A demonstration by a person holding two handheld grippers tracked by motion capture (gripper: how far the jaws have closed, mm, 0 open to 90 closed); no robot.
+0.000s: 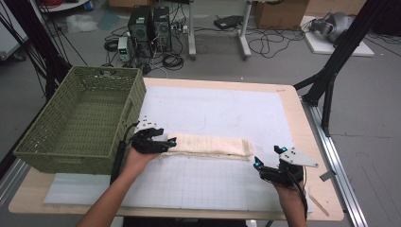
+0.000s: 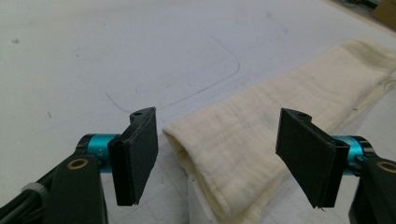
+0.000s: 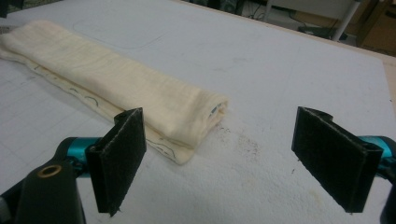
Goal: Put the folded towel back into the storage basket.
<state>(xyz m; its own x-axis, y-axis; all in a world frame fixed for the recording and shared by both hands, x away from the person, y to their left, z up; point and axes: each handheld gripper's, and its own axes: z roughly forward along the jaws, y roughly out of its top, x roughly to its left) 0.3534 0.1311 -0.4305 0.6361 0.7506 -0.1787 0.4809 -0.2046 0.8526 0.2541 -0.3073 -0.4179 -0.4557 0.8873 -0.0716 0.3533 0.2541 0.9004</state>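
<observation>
cloth (image 1: 208,146) | cream, folded into a long narrow strip | flat on white mat (image 1: 227,113) | mid-table

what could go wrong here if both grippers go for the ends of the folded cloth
1. The folded cloth lies in loose layers, with a lower edge sticking out under the roll near the right gripper; a shallow pinch may catch only the top layer and let it unfold.
2. The left gripper is open around its end, while the right one sits apart from its end, so an uneven lift could drag or twist the cloth across the white mat.
</observation>
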